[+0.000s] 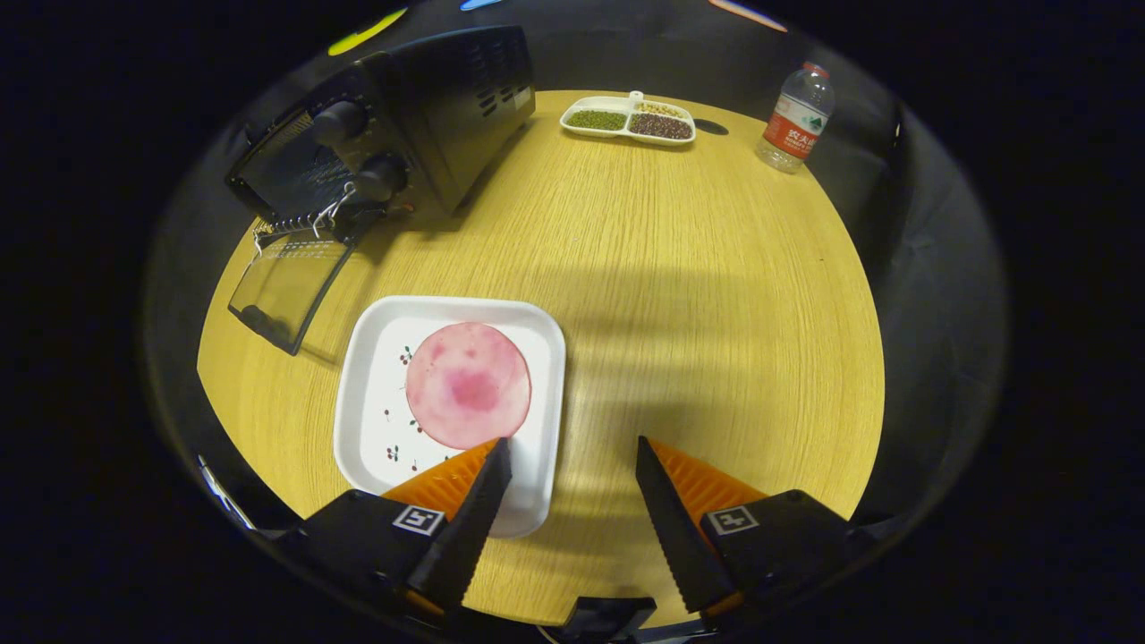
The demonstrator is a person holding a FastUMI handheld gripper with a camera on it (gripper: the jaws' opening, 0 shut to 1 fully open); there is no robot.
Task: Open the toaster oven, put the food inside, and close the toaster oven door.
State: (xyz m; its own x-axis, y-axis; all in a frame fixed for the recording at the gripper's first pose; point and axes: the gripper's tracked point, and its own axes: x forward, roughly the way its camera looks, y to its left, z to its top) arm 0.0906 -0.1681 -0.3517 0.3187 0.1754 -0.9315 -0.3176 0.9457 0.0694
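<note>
A round pink slice of food [468,385] lies on a white square plate [376,376] on the wooden table, just ahead of my left finger. My gripper [572,447] hovers open above the table, its left fingertip over the plate's near right corner, with nothing between the fingers. The black toaster oven [420,116] stands at the far left of the table. Its glass door [286,286] hangs open, folded down toward the table edge, and the wire rack [300,222] shows at its mouth.
A white divided dish [628,119] with green and dark beans sits at the far side of the table. A plastic water bottle [796,118] with a red label stands to its right. Bare wooden tabletop [698,295] stretches beyond the right finger.
</note>
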